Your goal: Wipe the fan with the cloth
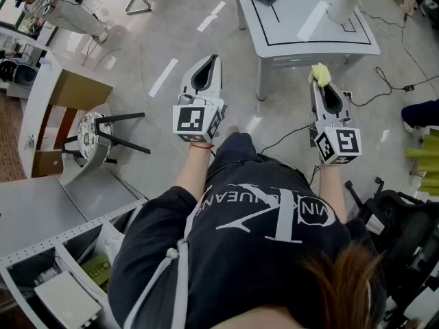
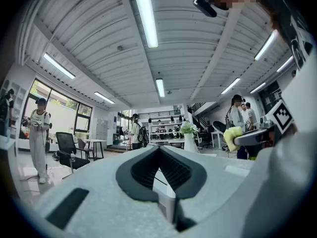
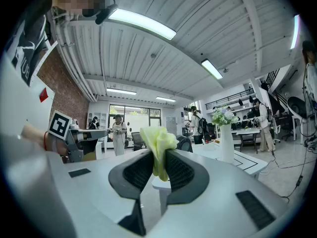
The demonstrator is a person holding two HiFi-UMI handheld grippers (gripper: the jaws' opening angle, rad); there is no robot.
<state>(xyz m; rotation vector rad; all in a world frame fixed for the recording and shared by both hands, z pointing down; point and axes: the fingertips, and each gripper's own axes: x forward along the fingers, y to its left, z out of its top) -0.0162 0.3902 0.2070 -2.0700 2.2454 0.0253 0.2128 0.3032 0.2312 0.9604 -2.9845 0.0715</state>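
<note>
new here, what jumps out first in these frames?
First, the yellow-green cloth, pinched between the jaws of the right gripper and sticking up above them. Next, the left gripper beside it, jaws together with nothing between them. Ahead of both stands a white table with a vase of flowers on it.

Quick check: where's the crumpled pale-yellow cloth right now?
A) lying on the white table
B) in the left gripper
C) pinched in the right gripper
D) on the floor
C: the right gripper clamps the crumpled pale-yellow cloth between its jaws, while the left gripper is shut on nothing.
</note>
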